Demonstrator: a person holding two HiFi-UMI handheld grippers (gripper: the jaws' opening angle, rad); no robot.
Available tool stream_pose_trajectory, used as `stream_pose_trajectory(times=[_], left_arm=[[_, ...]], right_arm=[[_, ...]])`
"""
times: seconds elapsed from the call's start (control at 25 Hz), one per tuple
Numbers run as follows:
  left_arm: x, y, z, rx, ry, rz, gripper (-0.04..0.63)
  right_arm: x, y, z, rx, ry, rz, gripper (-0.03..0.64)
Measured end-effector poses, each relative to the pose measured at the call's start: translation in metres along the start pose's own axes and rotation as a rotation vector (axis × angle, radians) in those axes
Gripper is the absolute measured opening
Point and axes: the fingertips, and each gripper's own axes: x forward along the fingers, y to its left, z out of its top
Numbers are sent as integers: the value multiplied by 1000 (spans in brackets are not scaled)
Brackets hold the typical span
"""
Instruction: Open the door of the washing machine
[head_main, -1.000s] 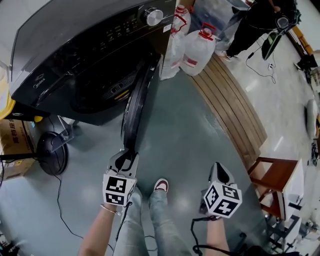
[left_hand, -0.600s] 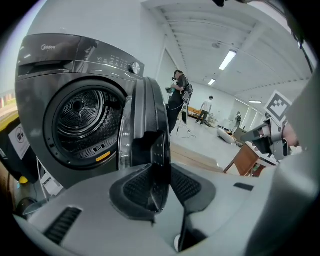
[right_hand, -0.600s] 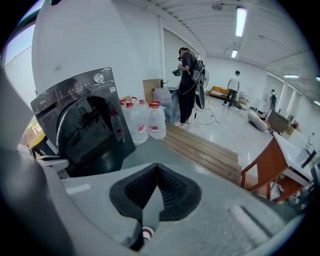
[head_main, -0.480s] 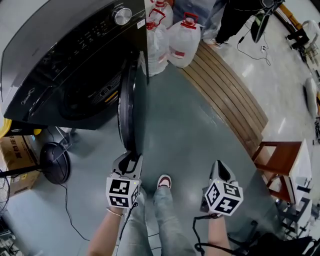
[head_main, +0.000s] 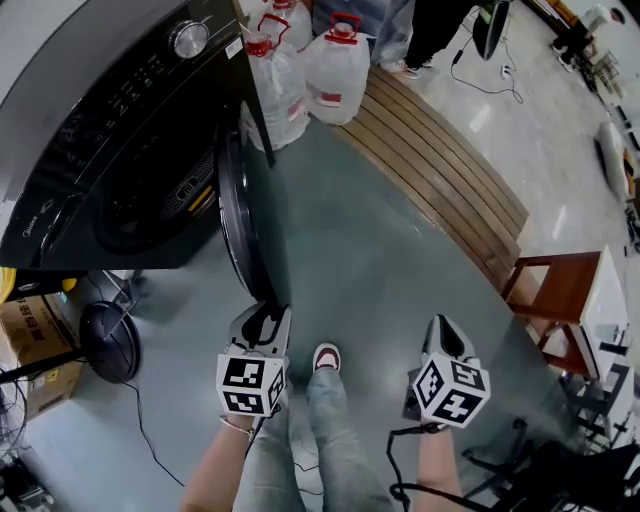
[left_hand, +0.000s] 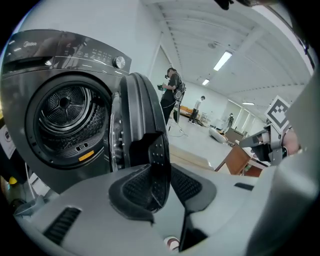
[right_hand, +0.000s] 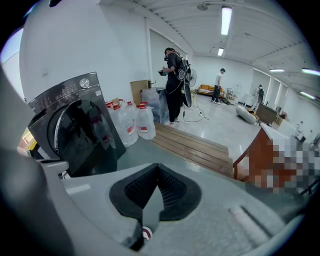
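Observation:
The dark grey washing machine (head_main: 90, 120) stands at the upper left, its drum (left_hand: 70, 112) exposed. Its round door (head_main: 238, 215) stands swung out, edge-on toward me. My left gripper (head_main: 262, 312) reaches the door's free edge. In the left gripper view the door's edge (left_hand: 157, 155) sits between the black pads (left_hand: 132, 187) of the left gripper (left_hand: 159, 182), and both touch it; the jaws have just been opening a little around it. My right gripper (head_main: 441, 326) hangs apart over the floor, shut, nothing in it (right_hand: 158, 172).
Big water jugs (head_main: 335, 65) stand right of the machine beside a low wooden platform (head_main: 440, 170). A wooden chair (head_main: 560, 295) is at the right. A black fan base (head_main: 108, 340) and a cardboard box (head_main: 28, 330) lie left. My shoe (head_main: 325, 357) is between the grippers.
The door has swung further out from the machine with my left gripper on its edge. Both grippers have drawn back from the machine.

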Motion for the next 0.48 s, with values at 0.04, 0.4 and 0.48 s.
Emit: stream_pose_trajectory(times=[0.04, 0.4, 0.48], left_arm=[[3, -4, 1, 7, 2, -7, 115], [31, -41, 13, -5, -8, -30, 115], [36, -48, 16, -14, -12, -35, 115]], right_arm=[[-1, -4, -2, 9, 0, -6, 5], [-6, -37, -16, 68, 10, -57, 5], [-7, -47, -16, 72, 7, -67, 5]])
